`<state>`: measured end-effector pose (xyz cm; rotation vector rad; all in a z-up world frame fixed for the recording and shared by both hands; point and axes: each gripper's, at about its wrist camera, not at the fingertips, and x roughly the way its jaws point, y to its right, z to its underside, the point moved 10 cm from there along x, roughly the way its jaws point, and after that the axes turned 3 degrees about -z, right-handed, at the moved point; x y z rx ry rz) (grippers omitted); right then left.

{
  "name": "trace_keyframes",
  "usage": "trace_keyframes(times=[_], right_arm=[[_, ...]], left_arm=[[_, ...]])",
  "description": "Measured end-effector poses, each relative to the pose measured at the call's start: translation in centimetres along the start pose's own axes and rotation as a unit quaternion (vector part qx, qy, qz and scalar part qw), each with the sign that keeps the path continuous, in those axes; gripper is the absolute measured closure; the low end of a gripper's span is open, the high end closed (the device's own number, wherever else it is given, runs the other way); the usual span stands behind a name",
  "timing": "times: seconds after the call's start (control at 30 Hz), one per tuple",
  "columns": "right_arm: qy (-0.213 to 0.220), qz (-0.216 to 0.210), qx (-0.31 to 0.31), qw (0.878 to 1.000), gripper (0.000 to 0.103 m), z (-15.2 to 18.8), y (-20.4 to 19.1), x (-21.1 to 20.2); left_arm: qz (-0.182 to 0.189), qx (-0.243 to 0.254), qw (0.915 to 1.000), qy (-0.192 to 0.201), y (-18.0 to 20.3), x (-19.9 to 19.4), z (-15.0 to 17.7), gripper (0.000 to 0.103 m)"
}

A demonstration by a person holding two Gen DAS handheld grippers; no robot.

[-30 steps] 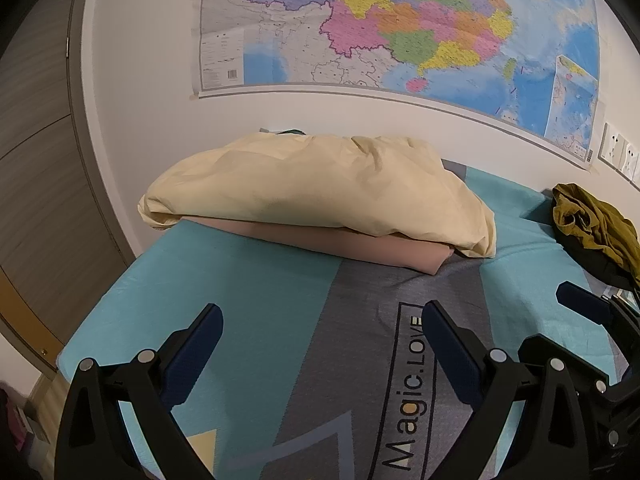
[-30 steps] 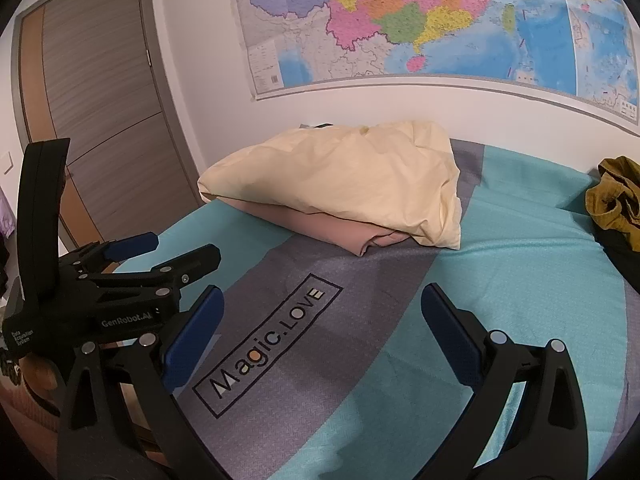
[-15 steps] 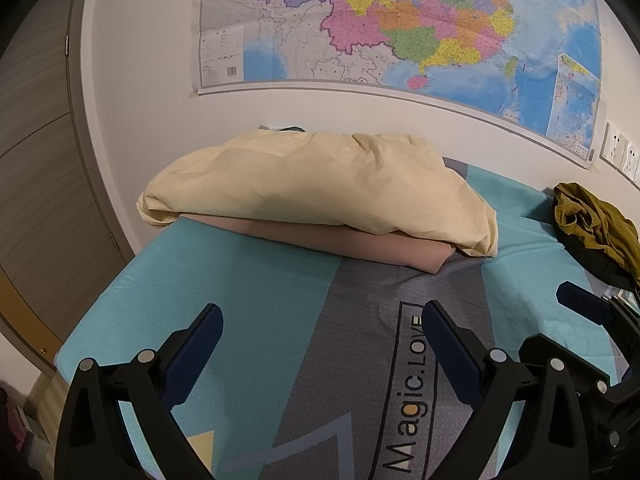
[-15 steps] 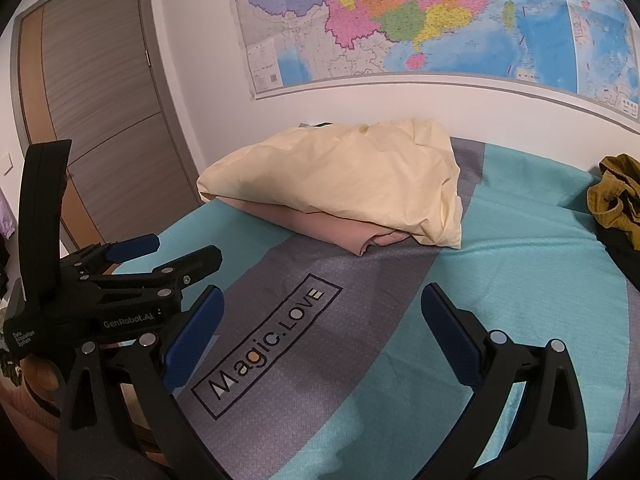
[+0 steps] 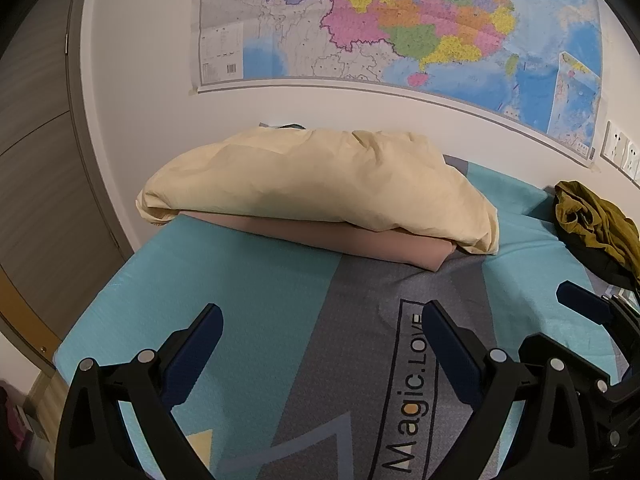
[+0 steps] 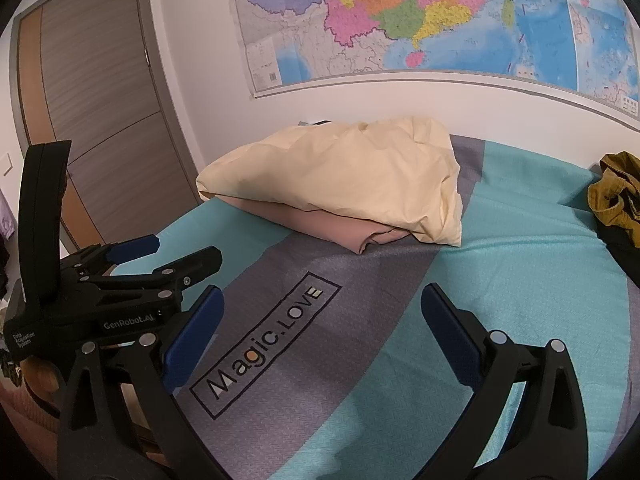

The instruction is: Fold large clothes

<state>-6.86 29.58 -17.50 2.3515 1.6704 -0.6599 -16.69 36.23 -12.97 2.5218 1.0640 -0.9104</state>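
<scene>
A folded cream garment [image 5: 312, 184] [image 6: 348, 176] lies on top of a folded pink one [image 5: 360, 242] [image 6: 320, 226] at the far side of the bed, near the wall. An olive-green crumpled garment [image 5: 592, 216] [image 6: 616, 192] sits at the bed's right edge. My left gripper [image 5: 320, 320] hovers open over the bedsheet, well short of the stack, holding nothing. My right gripper [image 6: 320, 304] is likewise open and empty above the sheet. In the right wrist view the left gripper [image 6: 160, 250] shows at the left.
The bed carries a teal and grey sheet [image 5: 248, 292] [image 6: 520, 280] printed "Magic.LOVE". A map [image 5: 400, 28] hangs on the wall behind the stack. A wooden door [image 6: 100, 120] stands at the left, past the bed's edge. Wall sockets [image 5: 620, 152] are at the right.
Both views have crept slightly forward, so the stacked clothes sit a little lower and nearer. Both grippers stay open and empty.
</scene>
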Motion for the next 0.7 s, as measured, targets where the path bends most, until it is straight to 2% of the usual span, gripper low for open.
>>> trace_keyframes(times=[0.3,0.53,0.67,0.7], right_arm=[[-0.002,0.002,0.004,1.0,0.006,0.2,0.3,0.2],[0.0,0.024,0.021,0.999,0.006,1.0,2.4,-0.9],[0.009,0.058,0.051,0.997,0.006,1.8,5.6,-2.8],[0.014,0.064,0.056,0.996,0.006,1.8,6.2,-3.4]], left_arm=[[0.002,0.007,1.0,0.0,0.4,0.4,0.1,0.007],[0.023,0.027,0.9994,-0.002,2.8,0.8,0.1,0.007],[0.078,0.041,0.996,-0.012,6.2,1.2,0.3,0.007],[0.104,0.044,0.9935,-0.016,7.6,1.1,0.4,0.007]])
